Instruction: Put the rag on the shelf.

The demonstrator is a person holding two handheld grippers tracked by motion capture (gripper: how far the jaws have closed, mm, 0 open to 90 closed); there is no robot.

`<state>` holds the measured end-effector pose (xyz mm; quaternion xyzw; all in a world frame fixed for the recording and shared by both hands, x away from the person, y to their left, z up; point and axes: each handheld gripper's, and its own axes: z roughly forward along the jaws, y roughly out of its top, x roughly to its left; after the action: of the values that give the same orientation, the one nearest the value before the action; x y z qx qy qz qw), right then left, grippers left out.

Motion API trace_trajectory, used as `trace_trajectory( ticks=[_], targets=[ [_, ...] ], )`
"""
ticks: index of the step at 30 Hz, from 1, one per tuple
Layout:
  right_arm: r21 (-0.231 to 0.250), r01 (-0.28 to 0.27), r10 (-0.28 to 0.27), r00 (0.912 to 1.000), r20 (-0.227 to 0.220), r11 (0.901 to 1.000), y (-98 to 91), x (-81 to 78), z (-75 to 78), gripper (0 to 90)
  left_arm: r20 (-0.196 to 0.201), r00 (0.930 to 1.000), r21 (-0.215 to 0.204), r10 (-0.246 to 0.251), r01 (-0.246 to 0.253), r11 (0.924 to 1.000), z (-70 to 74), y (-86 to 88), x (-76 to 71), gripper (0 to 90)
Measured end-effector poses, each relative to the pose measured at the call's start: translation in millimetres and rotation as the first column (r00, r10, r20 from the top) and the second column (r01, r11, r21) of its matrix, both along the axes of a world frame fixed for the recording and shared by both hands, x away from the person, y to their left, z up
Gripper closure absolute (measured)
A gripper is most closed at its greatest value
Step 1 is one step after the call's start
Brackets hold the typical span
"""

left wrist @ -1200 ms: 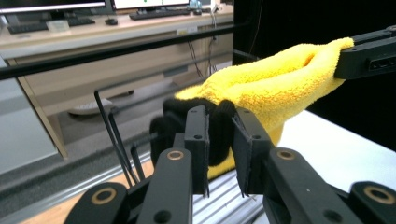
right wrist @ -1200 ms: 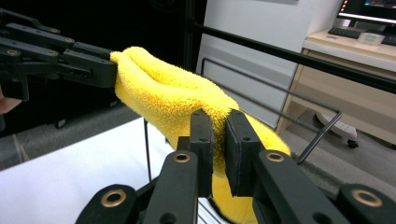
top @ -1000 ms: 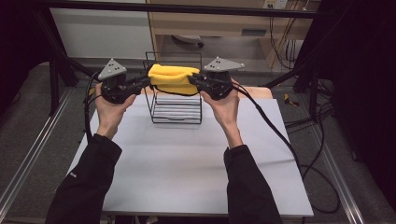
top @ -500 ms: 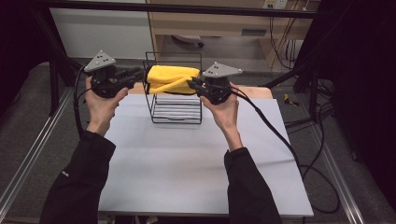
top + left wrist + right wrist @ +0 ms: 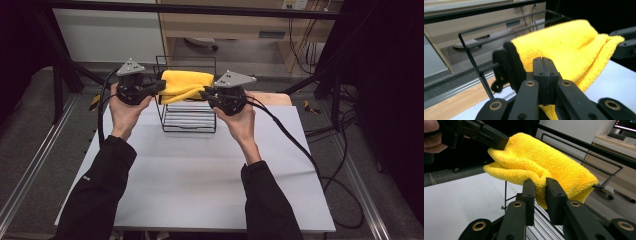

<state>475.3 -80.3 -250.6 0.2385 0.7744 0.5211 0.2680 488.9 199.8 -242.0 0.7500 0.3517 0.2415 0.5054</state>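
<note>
Start at the wire rack (image 5: 187, 117), since everything sits against it. Your left gripper (image 5: 159, 87) has come back in to the rack's left top corner after swinging out to the left half a second ago. In the left gripper view its jaws are pressed together with the near edge of the yellow towel (image 5: 564, 52) running down behind them. I judge they are clamped on that edge, though the pinch itself is hidden.

The towel (image 5: 185, 85) lies folded across the top rails of the rack, much as it did a second ago, and its left end looks slightly lifted.

At the rack's right top corner, your right gripper (image 5: 540, 186) has its jaws a little apart with a fold of the towel (image 5: 541, 160) squeezed between them, so it is holding cloth too.

With both ends gripped again, the towel seems ready to be lifted off the rack or spread along it. Keep both hands level, or the cloth may snag on a rail.
</note>
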Motion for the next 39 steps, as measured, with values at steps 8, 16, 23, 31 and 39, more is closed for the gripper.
trace_trajectory(
  ticks=[8,16,23,31,39],
  targets=[
    [0.015,-0.022,0.023,0.9994,-0.024,0.9996,0.4,-2.4,0.7,68.8,-0.019,0.9998,0.009,0.008,-0.008,0.9999,-11.7,-2.1,3.3,89.9],
    [0.038,-0.014,0.017,0.9971,-0.075,0.9992,4.1,8.6,-4.3,80.6,-0.024,0.9997,0.031,0.011,-0.011,0.9995,-23.5,-6.2,7.1,89.9],
    [0.038,0.04,-0.034,0.9886,-0.147,0.9985,3.6,21.4,-30.0,88.9,-0.022,0.9997,0.043,0.012,-0.011,0.999,-30.7,-6.7,10.4,89.9],
    [0.032,0.074,-0.068,0.9856,-0.155,0.9968,-2.2,29.0,-42.8,87.7,-0.026,0.9994,0.043,0.02,-0.019,0.9989,-33.3,-9.2,13.6,89.8],
    [0.072,0.046,-0.036,0.9899,-0.137,0.9963,-10.4,16.2,-37.2,78.8,-0.021,0.9997,0.034,-0.012,0.012,0.9994,-32.2,-5.0,0.9,82.7]
  ],
)
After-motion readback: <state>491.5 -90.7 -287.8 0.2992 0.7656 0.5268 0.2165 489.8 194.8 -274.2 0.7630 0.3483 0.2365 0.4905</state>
